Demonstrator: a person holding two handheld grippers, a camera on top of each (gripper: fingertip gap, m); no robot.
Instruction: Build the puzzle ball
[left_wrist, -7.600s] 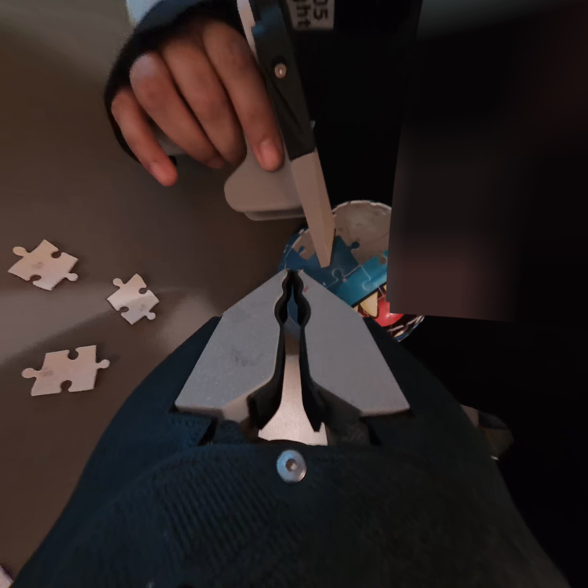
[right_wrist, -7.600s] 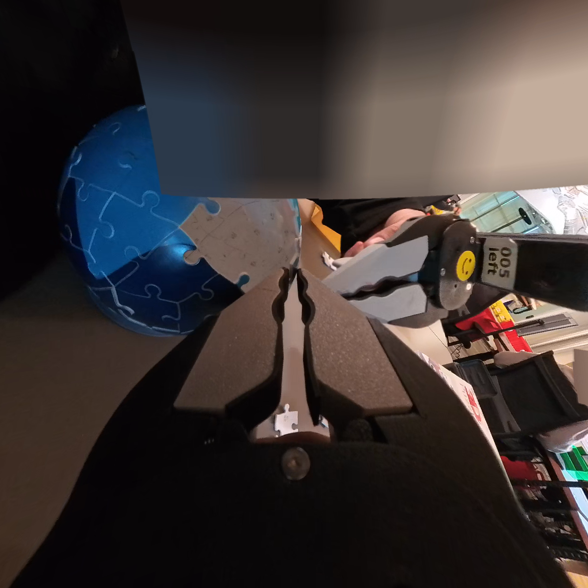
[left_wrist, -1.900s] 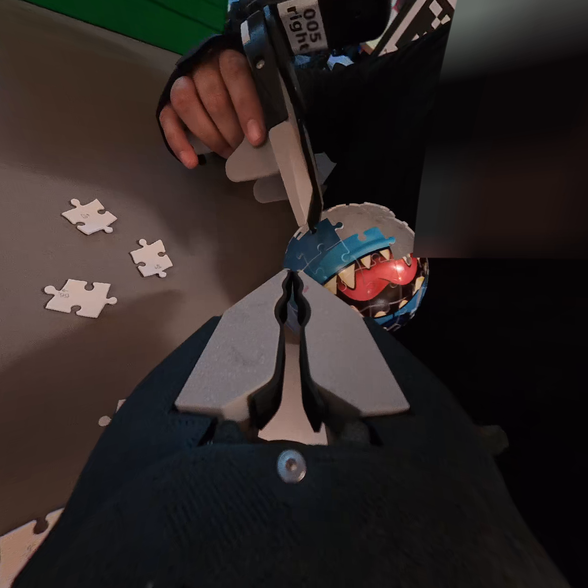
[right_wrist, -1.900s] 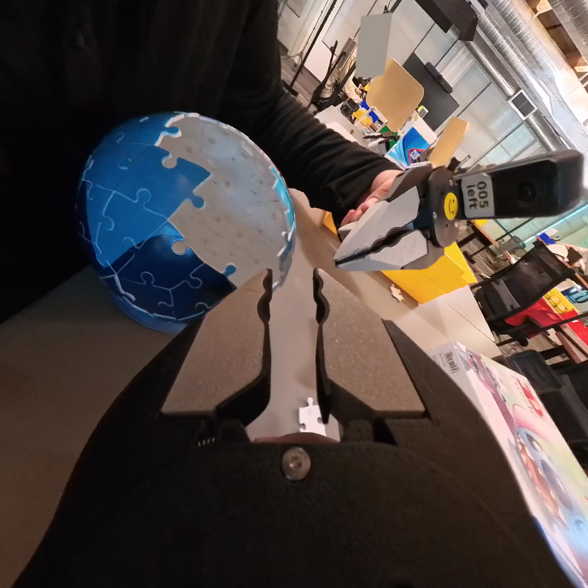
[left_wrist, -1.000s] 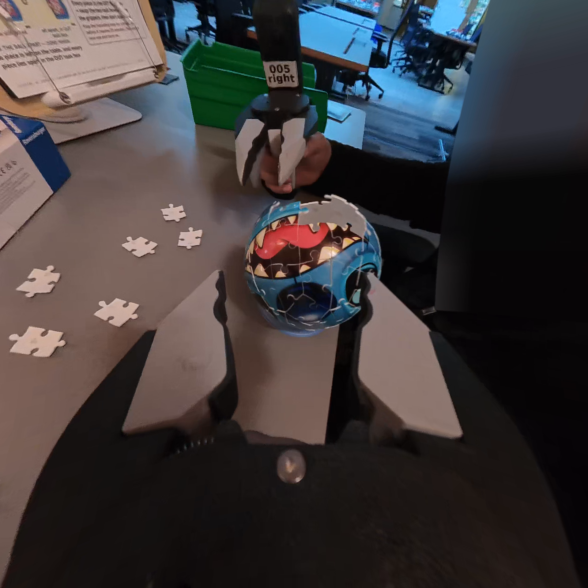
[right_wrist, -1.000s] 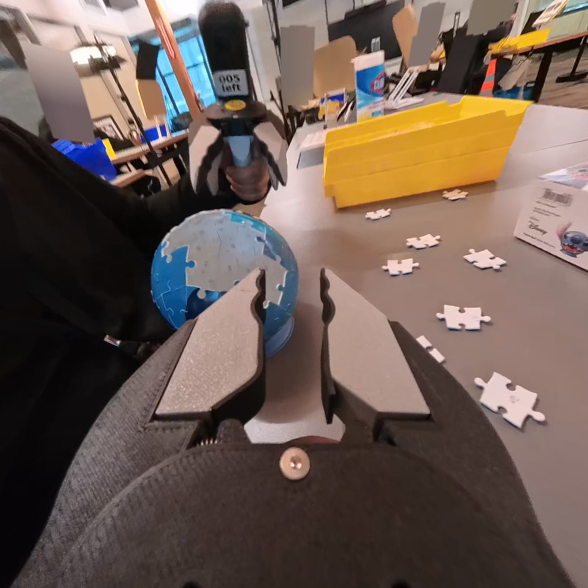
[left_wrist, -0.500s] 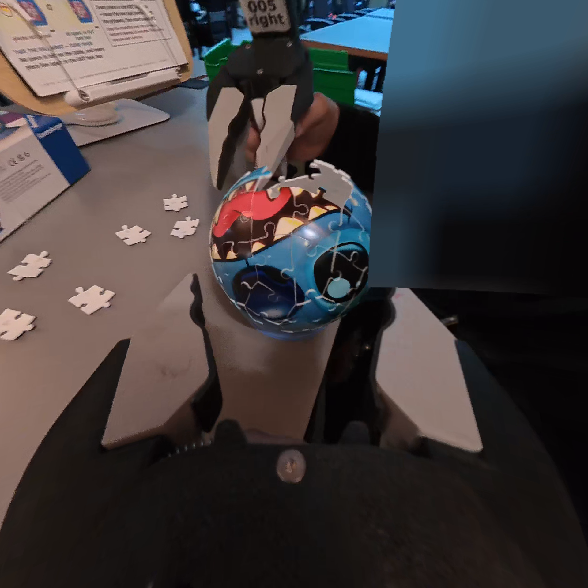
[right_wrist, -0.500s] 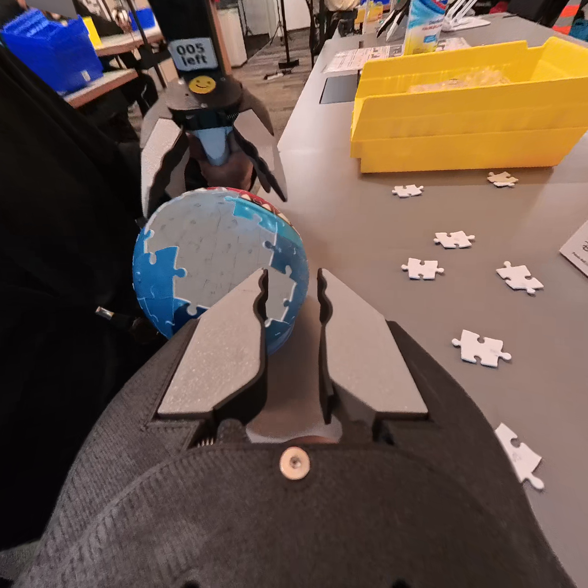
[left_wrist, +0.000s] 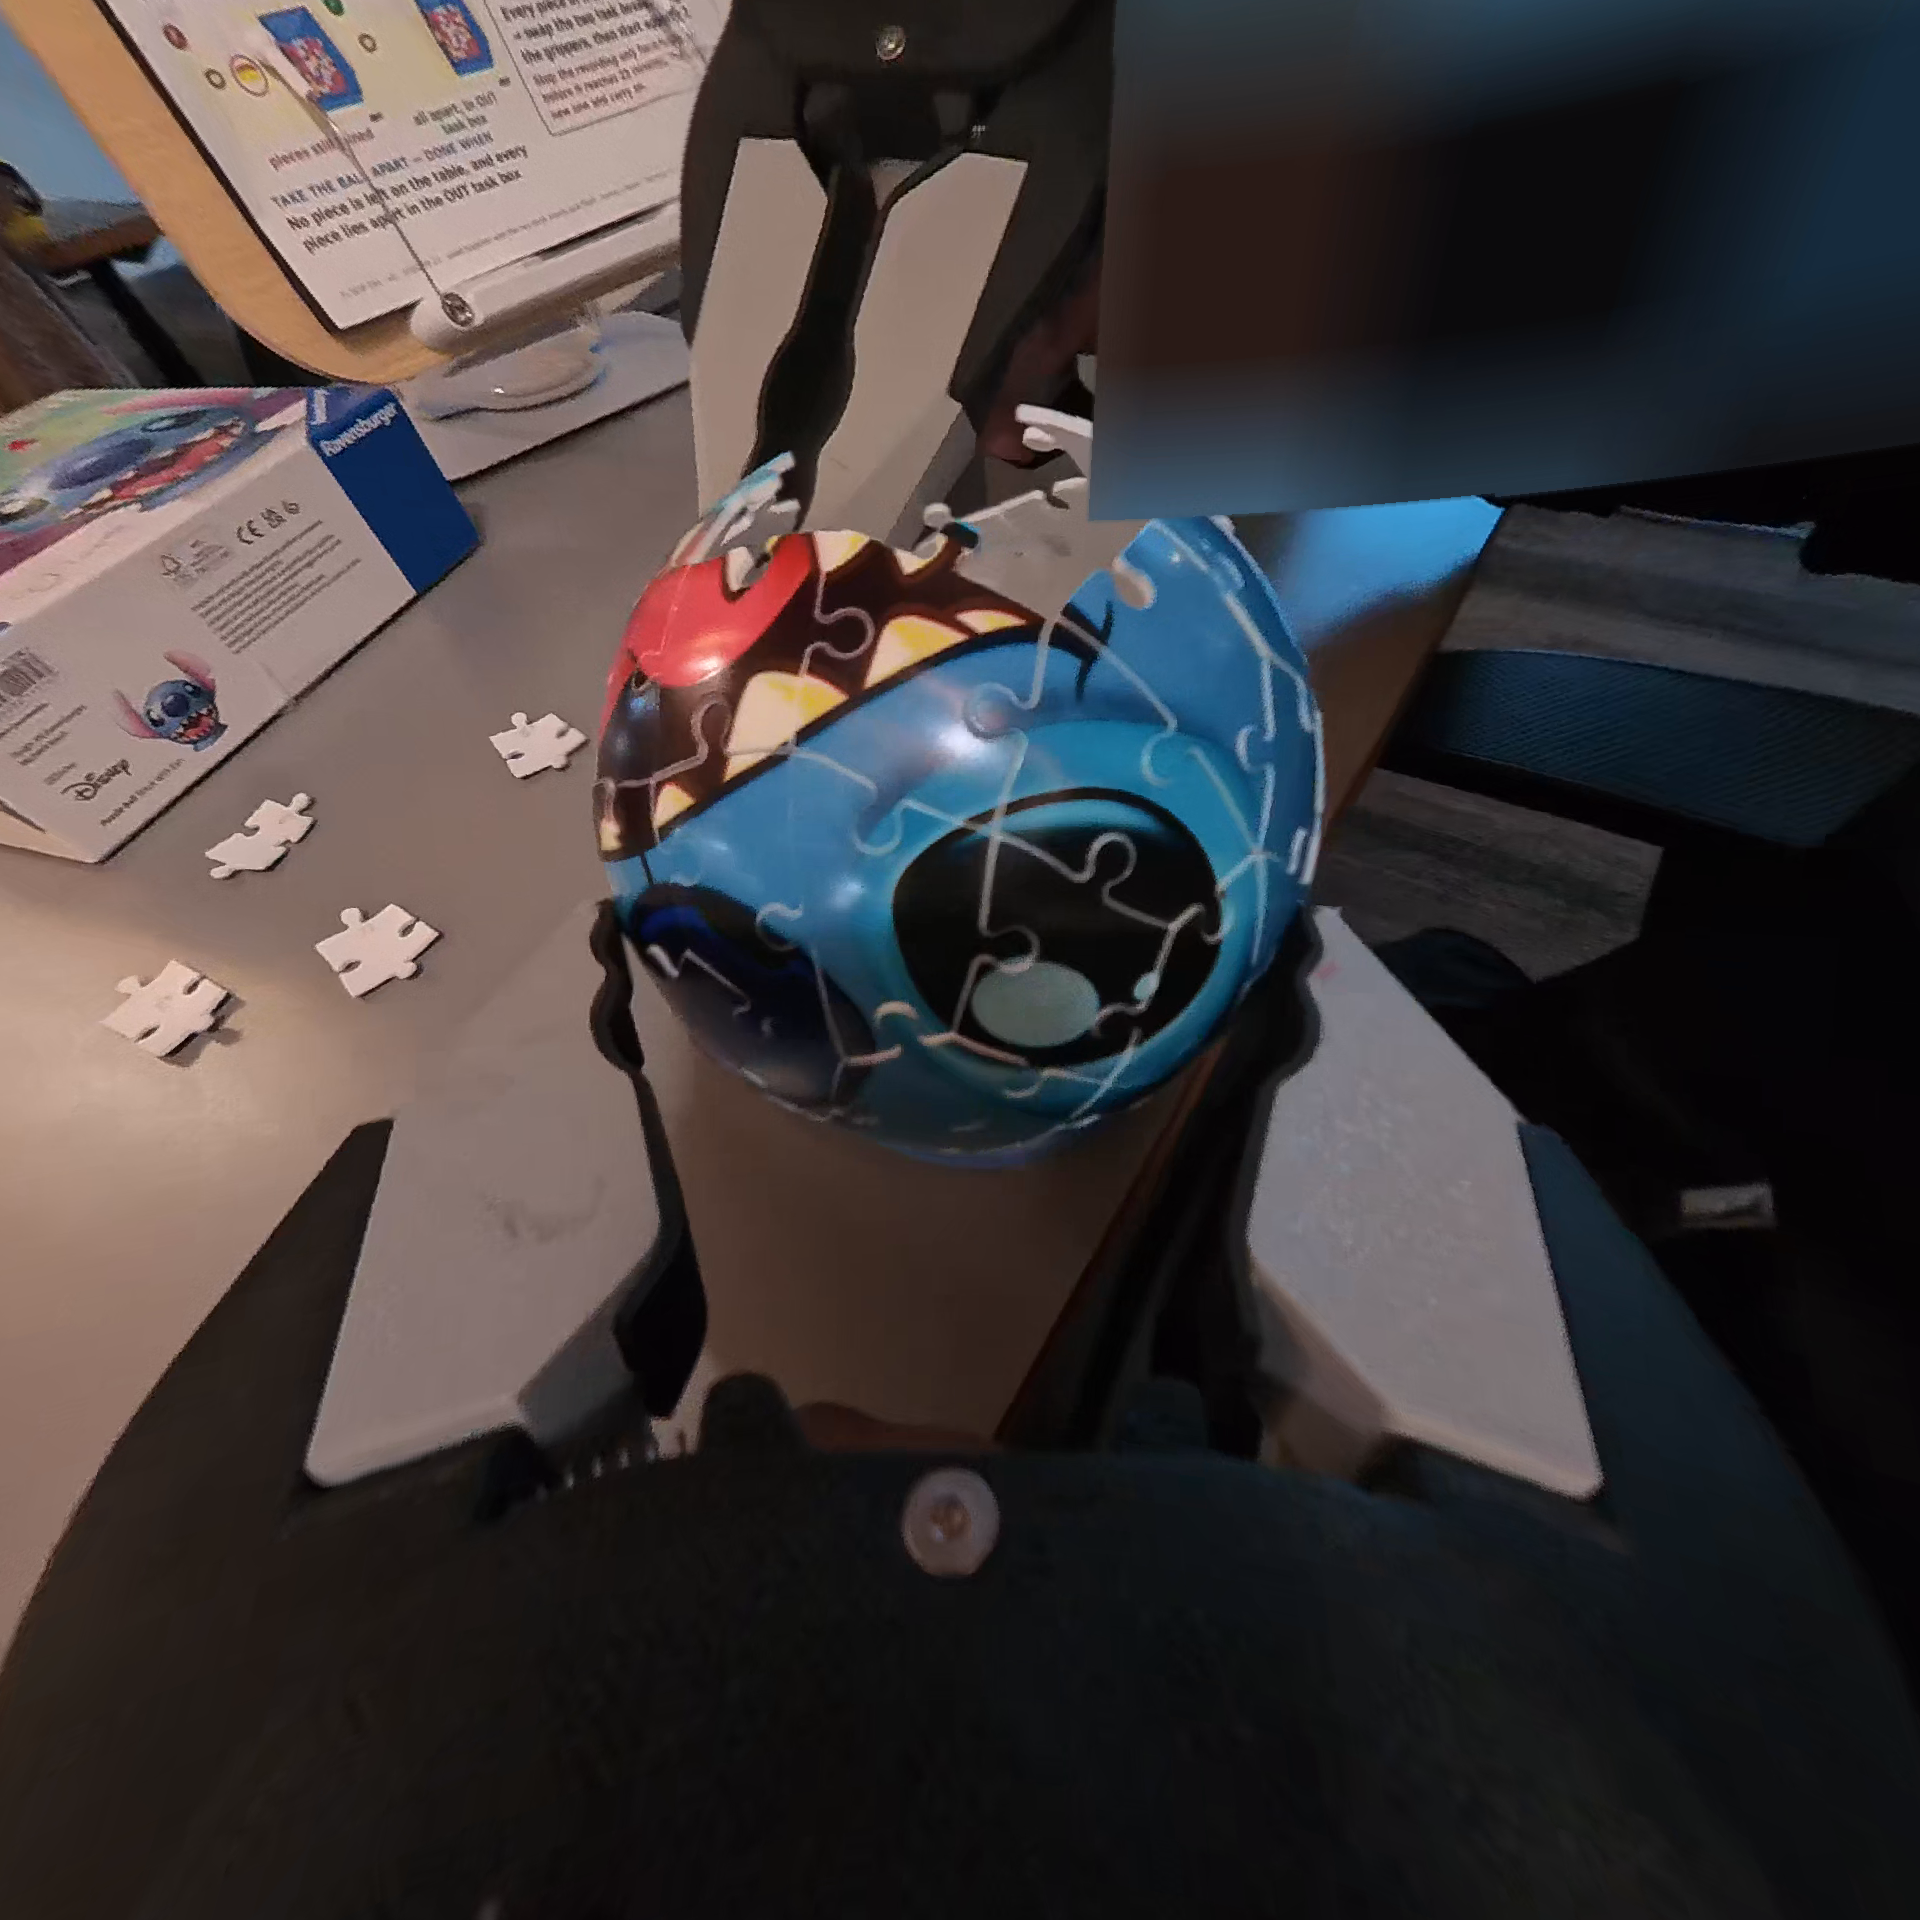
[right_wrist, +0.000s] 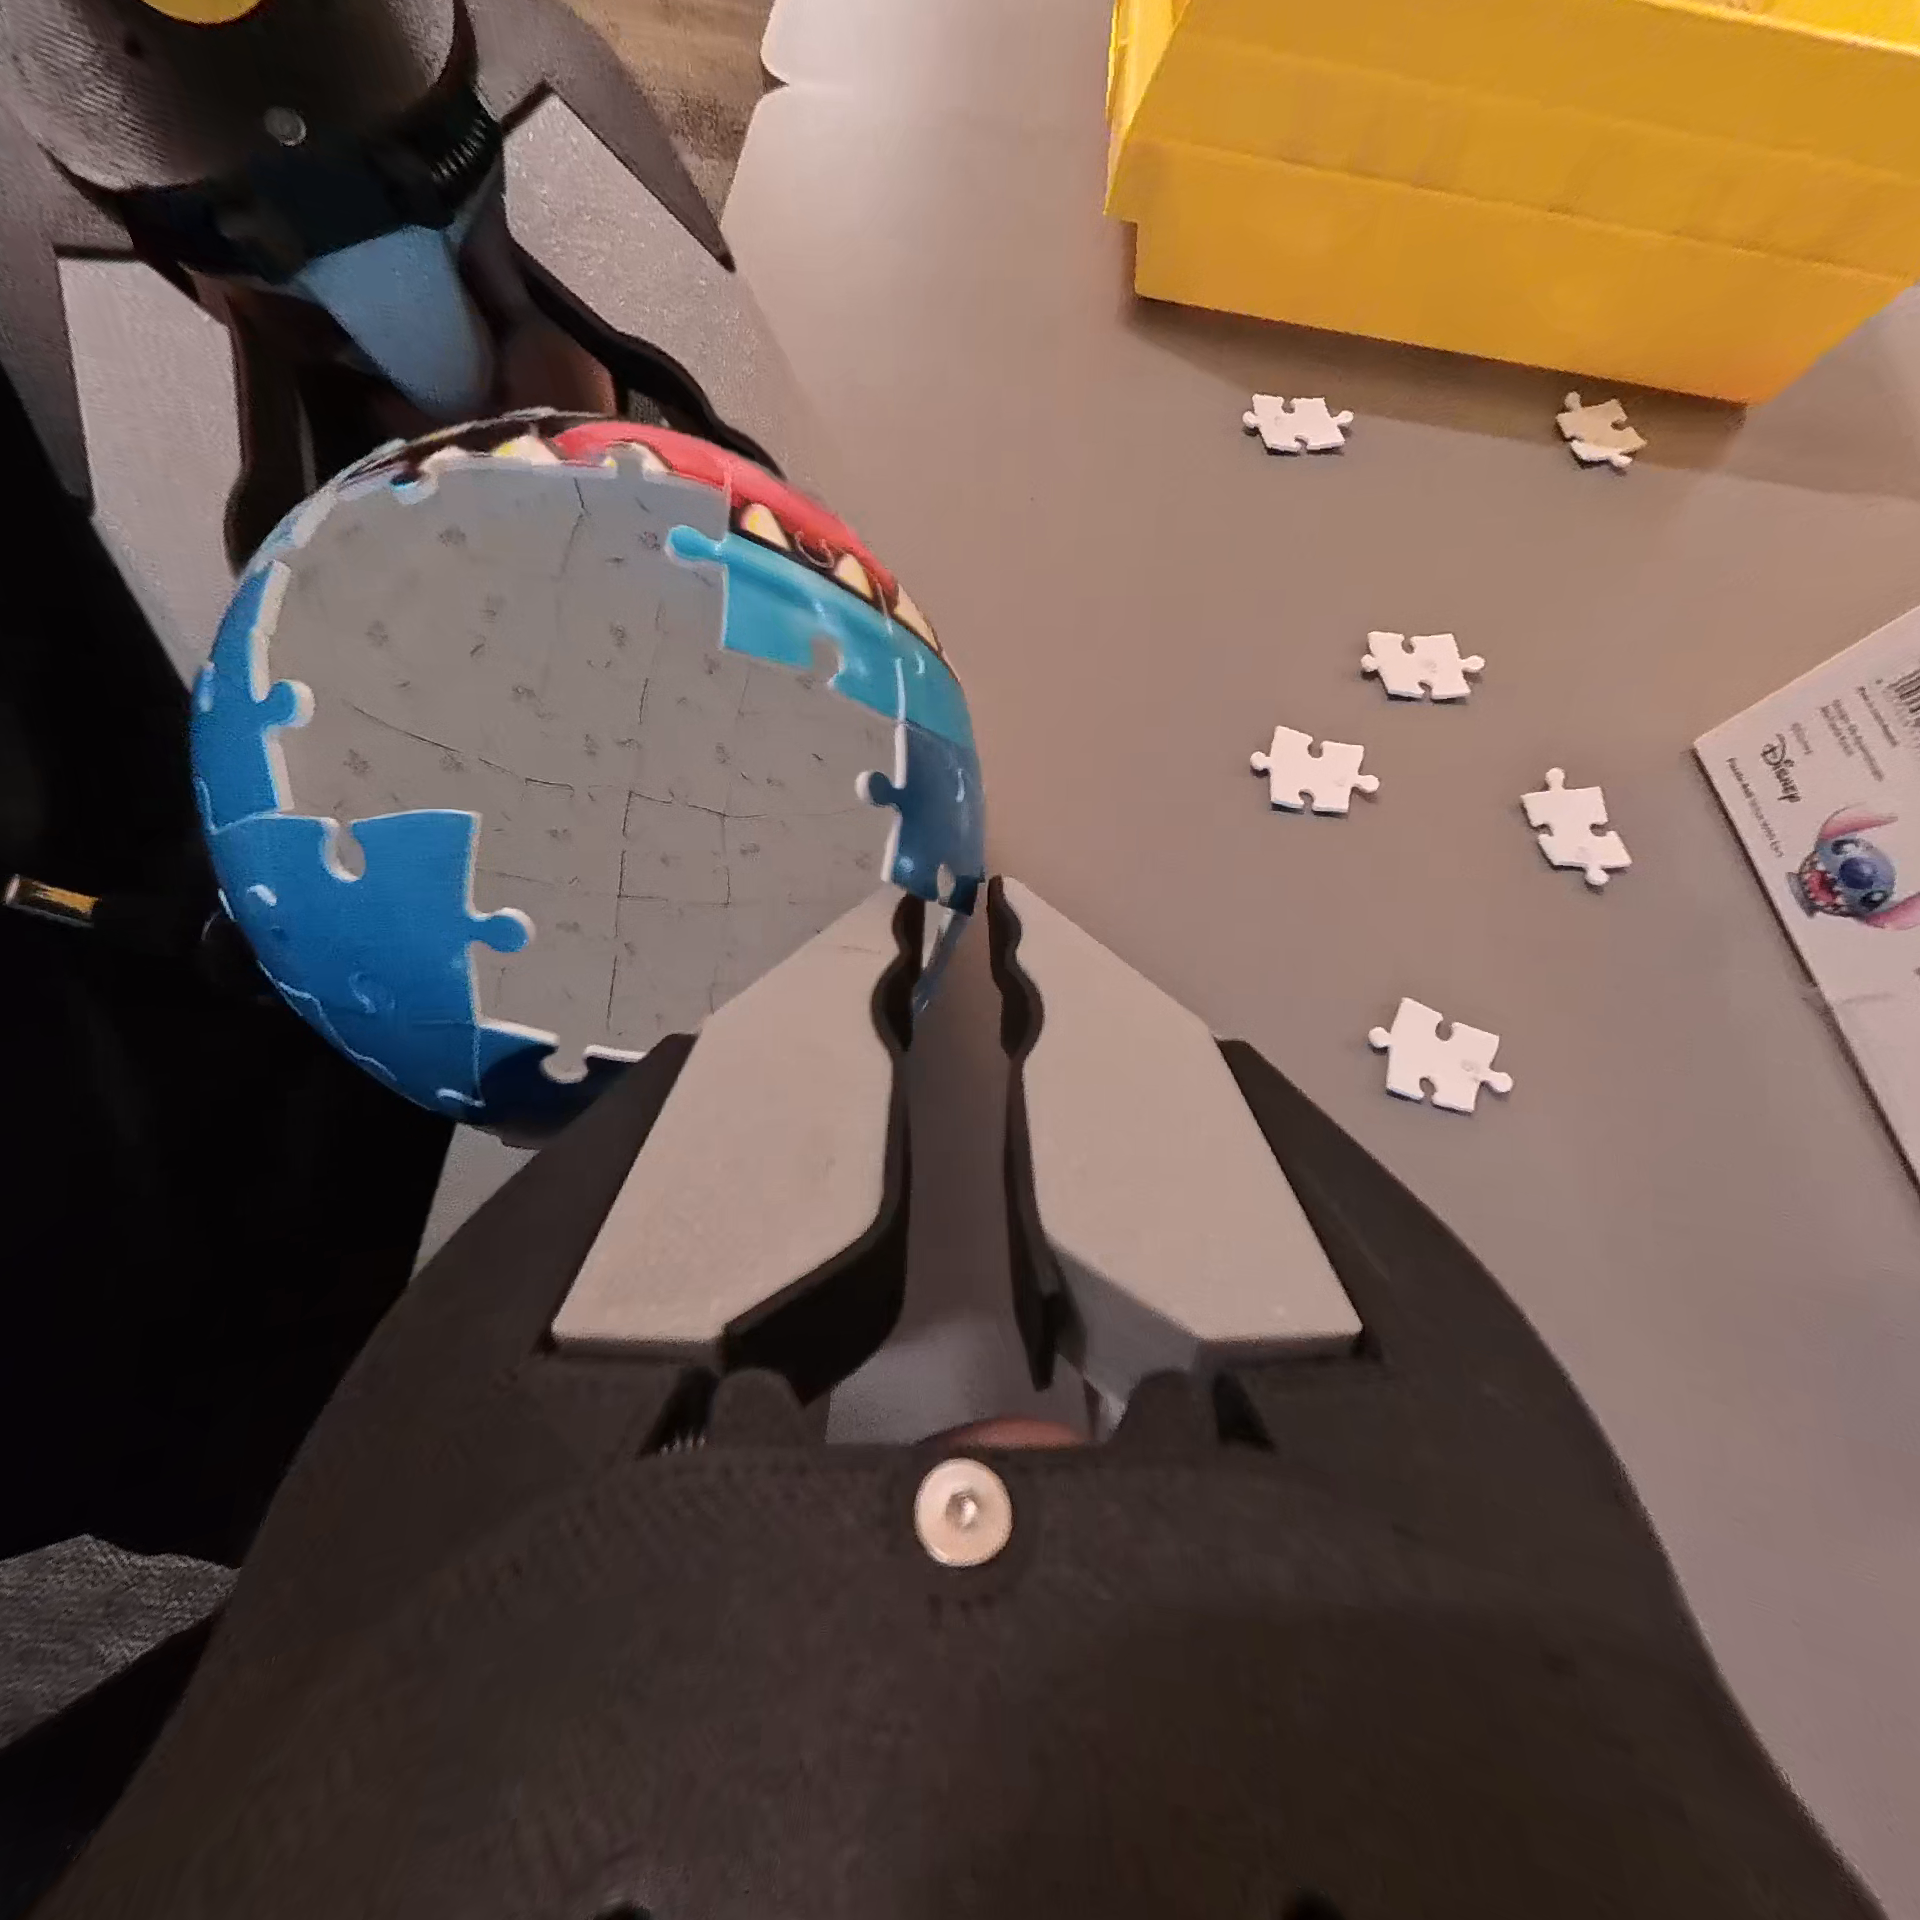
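puzzle ball (left_wrist: 956, 831): glossy blue, toothy red mouth, unfinished | my left jaws spread wide around it | right jaws nearly clenched over its open rim | right view only: grey inside, yellow bin (right_wrist: 1507, 177)

1. The left gripper (left_wrist: 951, 966) is spread wide, one finger at each side of the puzzle ball (left_wrist: 966, 831).
2. The right gripper (right_wrist: 948, 940) is nearly closed, its fingertips pinching the ball's open rim.

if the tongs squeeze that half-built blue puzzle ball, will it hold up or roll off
The half-built blue puzzle ball is a hollow shell with an open, jagged rim, so hard squeezing would probably pop pieces loose. Round and glossy, it likely slips or rolls easily. The wide-open left tongs should close gently.
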